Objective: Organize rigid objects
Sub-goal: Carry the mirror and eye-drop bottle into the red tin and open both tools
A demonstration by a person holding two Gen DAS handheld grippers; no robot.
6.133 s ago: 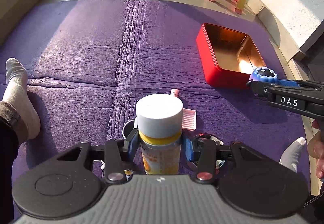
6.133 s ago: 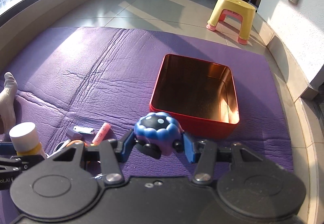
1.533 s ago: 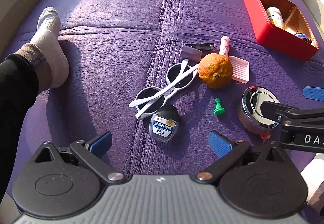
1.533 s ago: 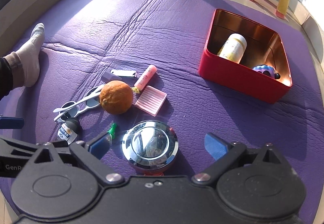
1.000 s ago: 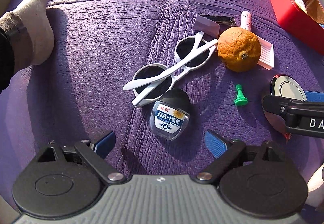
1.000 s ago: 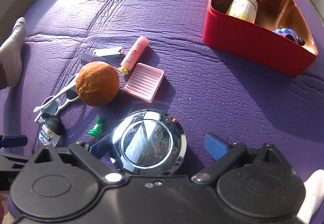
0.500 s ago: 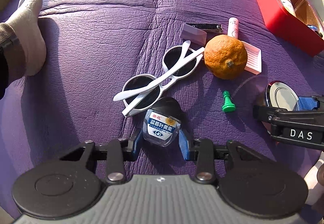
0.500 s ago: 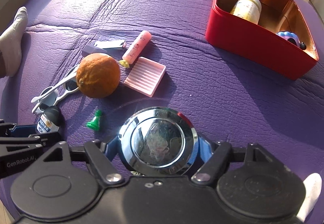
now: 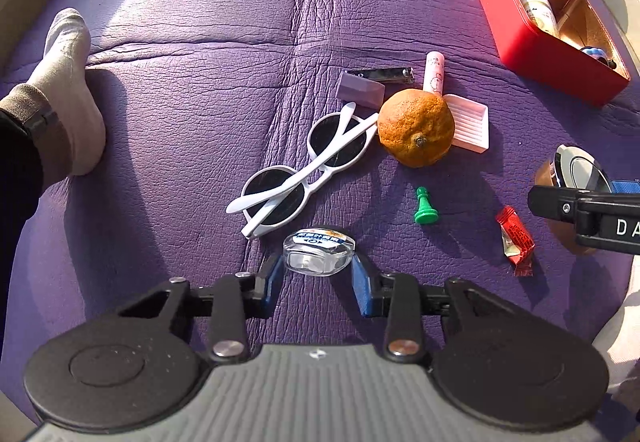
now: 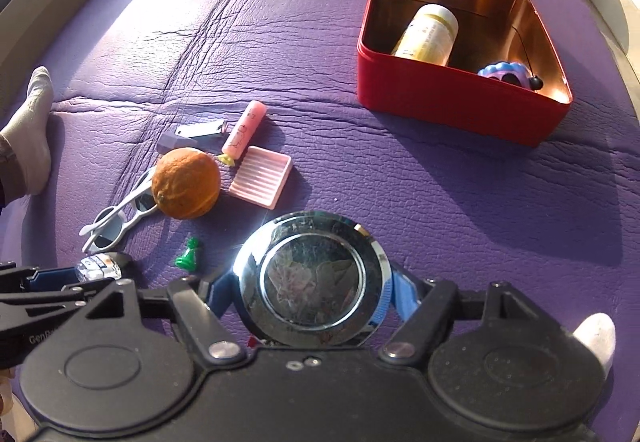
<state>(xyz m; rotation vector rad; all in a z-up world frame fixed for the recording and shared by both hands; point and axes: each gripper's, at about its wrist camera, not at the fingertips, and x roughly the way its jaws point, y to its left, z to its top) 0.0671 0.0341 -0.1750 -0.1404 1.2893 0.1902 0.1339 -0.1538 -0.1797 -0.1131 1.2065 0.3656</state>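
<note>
Left claw (image 9: 318, 274) pinched a small clear bottle (image 9: 319, 251), lifted just clear of the purple mat (image 9: 200, 82) near the white sunglasses (image 9: 304, 170). Right claw (image 10: 310, 292) gripped a round chrome tin (image 10: 310, 282) above the mat, the red box (image 10: 460, 102) well apart, already holding a yellow bottle (image 10: 428, 34).

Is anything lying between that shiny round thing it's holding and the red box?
Nothing visible. The shiny round tin sits in the right hand-held gripper, and only bare purple mat stretches to the red box.
</note>
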